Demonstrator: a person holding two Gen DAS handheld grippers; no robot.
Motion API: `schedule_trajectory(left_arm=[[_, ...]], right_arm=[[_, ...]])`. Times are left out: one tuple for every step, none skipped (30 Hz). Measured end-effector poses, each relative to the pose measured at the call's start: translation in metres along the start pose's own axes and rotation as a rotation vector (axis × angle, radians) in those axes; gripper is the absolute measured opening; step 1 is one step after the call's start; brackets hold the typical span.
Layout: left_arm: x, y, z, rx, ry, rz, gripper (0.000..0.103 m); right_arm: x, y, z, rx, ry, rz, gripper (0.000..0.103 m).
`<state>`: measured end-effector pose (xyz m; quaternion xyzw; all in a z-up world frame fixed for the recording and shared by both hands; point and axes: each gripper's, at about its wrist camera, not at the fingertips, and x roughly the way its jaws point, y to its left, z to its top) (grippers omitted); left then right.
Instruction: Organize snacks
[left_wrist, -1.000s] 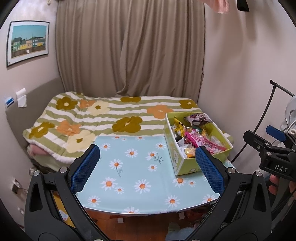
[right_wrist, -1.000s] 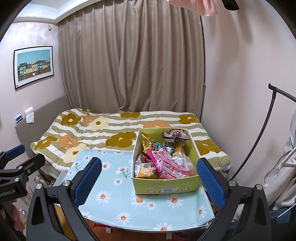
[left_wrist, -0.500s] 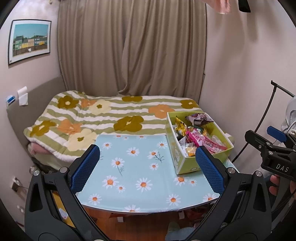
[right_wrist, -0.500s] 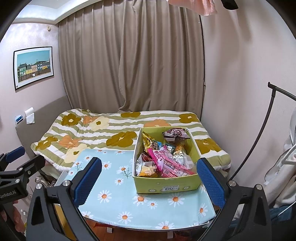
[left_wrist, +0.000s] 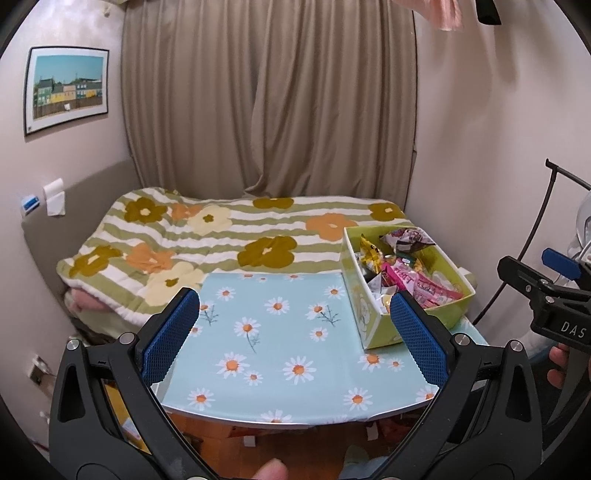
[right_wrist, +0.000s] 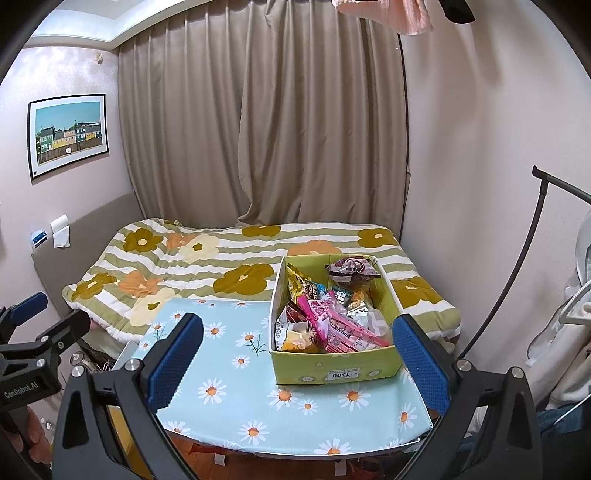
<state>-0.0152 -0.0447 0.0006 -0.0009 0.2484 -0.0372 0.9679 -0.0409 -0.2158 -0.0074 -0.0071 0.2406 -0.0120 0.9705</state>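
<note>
A yellow-green cardboard box full of wrapped snacks stands on the right part of a small table with a light-blue daisy cloth. It also shows in the left wrist view, at the table's right edge. My left gripper is open and empty, held back from the table's front edge. My right gripper is open and empty, also short of the front edge, roughly facing the box. Each gripper shows at the side of the other's view.
A bed with a striped floral quilt lies right behind the table. Beige curtains hang at the back. A wall is close on the right, with a black curved stand. The wooden floor lies below the table.
Both views have shifted slightly, with the table and box drifting a little lower and nearer. Both grippers stay open and empty.
</note>
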Motion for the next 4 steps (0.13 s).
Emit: schedule_trajectory(left_arm=[[0.0004,-0.0009,-0.0006,0.006,-0.001,0.003,0.102],[0.0017,-0.0010,-0.0019,0.013,0.001,0.004,0.102],[0.0031,-0.0012,-0.0031,0.017,0.005,0.004,0.102],[0.0051,-0.0011,-0.0041,0.018,0.010,0.003,0.102]], right_arm=[[0.0003,-0.0031,0.0004,0.001,0.002,0.002,0.102],[0.0006,-0.0018,0.0004,0.001,0.005,0.003,0.102],[0.0014,0.0009,0.0001,0.001,0.009,0.005,0.102],[0.0022,0.0028,0.0000,0.000,0.012,0.006,0.102]])
